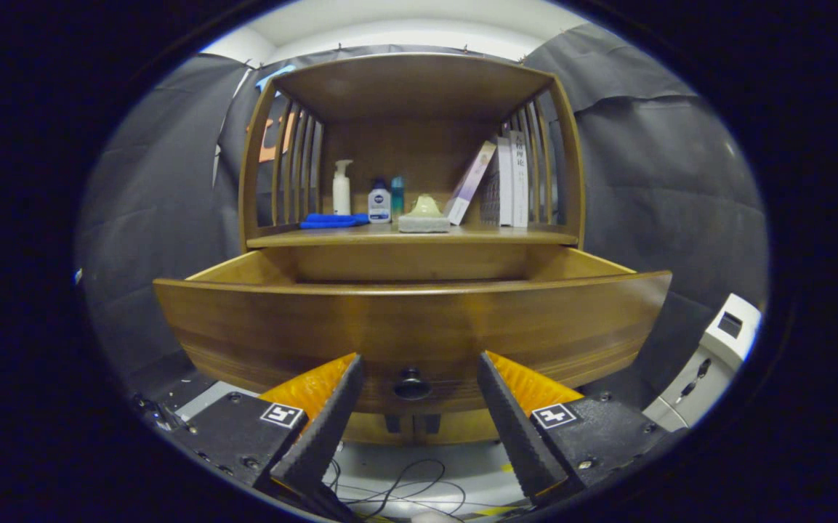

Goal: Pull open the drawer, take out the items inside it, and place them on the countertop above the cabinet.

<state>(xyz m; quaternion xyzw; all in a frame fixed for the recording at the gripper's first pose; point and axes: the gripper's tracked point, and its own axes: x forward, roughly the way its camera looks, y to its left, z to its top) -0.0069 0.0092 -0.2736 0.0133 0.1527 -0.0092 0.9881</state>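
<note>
Tongs spread open at lower centre, gripping nothing, straddling the round dark knob without touching. Drawer pulled out, dead ahead across the middle of the frame, long axis running left to right; brown wood, curved front. Contents hidden behind the front. Counter just above, centre.

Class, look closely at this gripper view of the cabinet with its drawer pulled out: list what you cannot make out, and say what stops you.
- Drawer contents: gripper view, hidden behind its tall front panel.
- Bottle labels on the countertop: too small.
- Book spine text: too small.
- Floor cables: cut off between the open fingers, which flank the knob without touching.
</note>
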